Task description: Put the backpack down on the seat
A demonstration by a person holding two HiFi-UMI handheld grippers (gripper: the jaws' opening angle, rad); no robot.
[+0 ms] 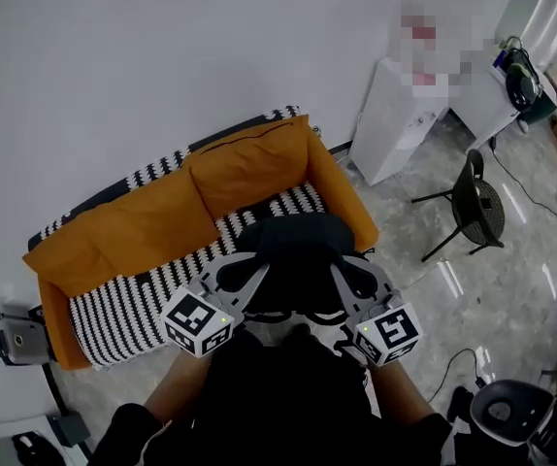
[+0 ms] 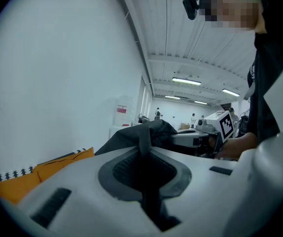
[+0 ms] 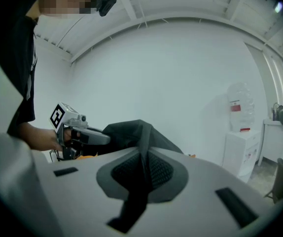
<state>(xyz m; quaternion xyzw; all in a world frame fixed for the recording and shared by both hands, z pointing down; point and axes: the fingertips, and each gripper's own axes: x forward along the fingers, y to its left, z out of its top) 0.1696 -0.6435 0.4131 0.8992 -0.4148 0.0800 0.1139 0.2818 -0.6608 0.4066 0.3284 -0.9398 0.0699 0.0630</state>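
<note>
A black backpack (image 1: 296,258) hangs in the air above the right end of the sofa seat (image 1: 133,299), held between both grippers. My left gripper (image 1: 247,282) is shut on a fold of its black fabric (image 2: 142,141) at the left side. My right gripper (image 1: 344,282) is shut on the fabric (image 3: 144,147) at the right side. The seat has a black-and-white patterned cover, and two orange cushions (image 1: 191,202) lean against the back. In the left gripper view the backpack (image 2: 146,132) bunches up past the jaws, with the right gripper (image 2: 215,127) beyond it.
A white cabinet (image 1: 405,105) stands to the right of the sofa against the wall. A black folding chair (image 1: 473,202) is on the marble floor further right. A white desk (image 1: 511,95) with gear sits at the top right. Cables and equipment lie at the bottom corners.
</note>
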